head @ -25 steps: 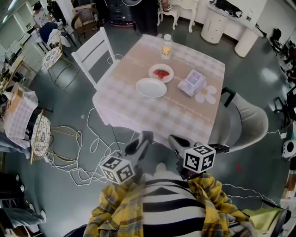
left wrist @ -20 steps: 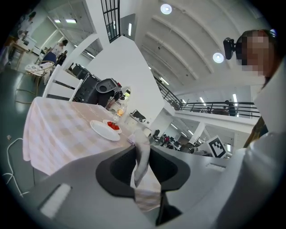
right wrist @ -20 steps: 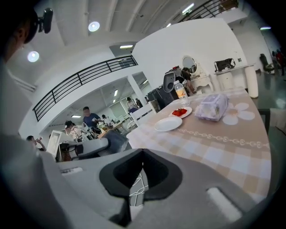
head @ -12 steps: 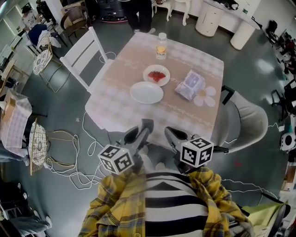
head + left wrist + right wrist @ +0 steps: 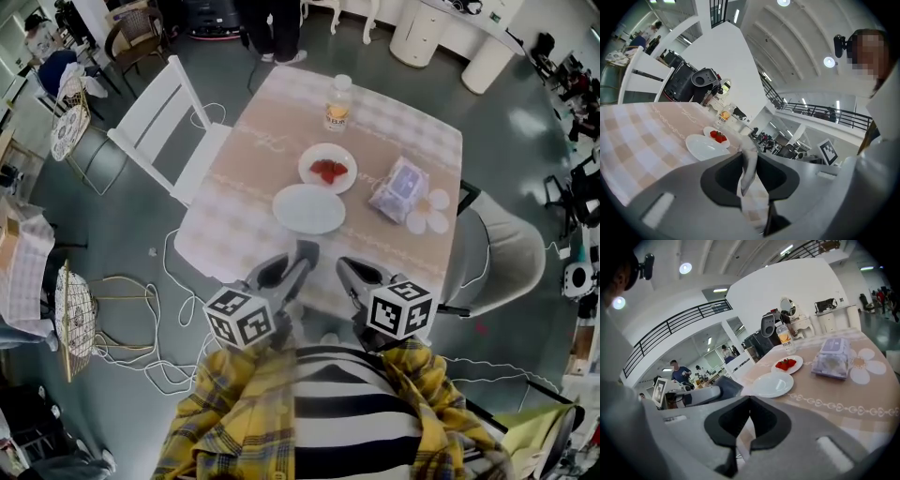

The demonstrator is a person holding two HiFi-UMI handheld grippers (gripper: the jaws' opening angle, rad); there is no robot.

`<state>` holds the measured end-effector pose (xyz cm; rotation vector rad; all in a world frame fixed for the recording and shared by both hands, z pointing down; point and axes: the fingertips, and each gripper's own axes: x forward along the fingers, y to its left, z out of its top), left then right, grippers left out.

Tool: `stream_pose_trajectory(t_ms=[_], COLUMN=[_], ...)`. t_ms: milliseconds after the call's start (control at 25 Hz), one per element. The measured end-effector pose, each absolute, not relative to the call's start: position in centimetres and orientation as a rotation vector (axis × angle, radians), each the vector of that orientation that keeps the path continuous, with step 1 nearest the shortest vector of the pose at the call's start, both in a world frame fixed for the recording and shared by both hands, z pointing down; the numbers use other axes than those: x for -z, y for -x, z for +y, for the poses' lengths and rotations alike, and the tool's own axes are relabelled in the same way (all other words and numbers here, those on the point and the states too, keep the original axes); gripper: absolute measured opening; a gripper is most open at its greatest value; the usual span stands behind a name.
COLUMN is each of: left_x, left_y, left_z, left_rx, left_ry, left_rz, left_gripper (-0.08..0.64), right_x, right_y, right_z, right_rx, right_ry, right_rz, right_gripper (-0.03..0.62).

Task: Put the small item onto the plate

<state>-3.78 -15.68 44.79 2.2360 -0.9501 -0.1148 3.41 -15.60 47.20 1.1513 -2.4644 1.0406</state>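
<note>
An empty white plate (image 5: 309,208) lies mid-table, also in the left gripper view (image 5: 705,146) and the right gripper view (image 5: 772,384). Behind it a smaller plate (image 5: 327,156) carries red strawberries (image 5: 328,171), (image 5: 718,136), (image 5: 786,364). My left gripper (image 5: 305,248), (image 5: 749,154) hovers at the table's near edge, its jaws a narrow slit apart with only tablecloth showing through. My right gripper (image 5: 345,267), (image 5: 749,401) hangs beside it, tips touching, empty. Both are short of the plates.
A drink bottle (image 5: 338,103) stands at the far edge of the checked table (image 5: 253,159). A tissue pack (image 5: 399,189) and a flower-shaped mat (image 5: 429,211) lie to the right. A white chair (image 5: 173,131) is on the left and a grey armchair (image 5: 506,253) on the right. Cables lie on the floor.
The table has drawn nearer to the grippers, whose tips now reach its near edge. Both grippers keep the same pose in front of the body.
</note>
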Motion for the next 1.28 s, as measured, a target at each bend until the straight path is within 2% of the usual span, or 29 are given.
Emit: stream_pose_trajectory(t_ms=[360, 1280], left_x=[-45.7, -46.2], left_y=[5.2, 3.8], left_z=[-18.8, -23.4], left_rx=[0.069, 0.088], left_ry=[-2.248, -2.215], left_rz=[-0.859, -0.947], left_gripper=[0.087, 0.087], right_x=[-47.4, -46.8], right_y=[-0.7, -0.5], right_z=[-18.7, -23.8], right_rx=[-1.037, -0.954], right_ry=[-1.212, -1.133], right_rz=[-2.431, -2.454], right_gripper=[0.000, 0.000])
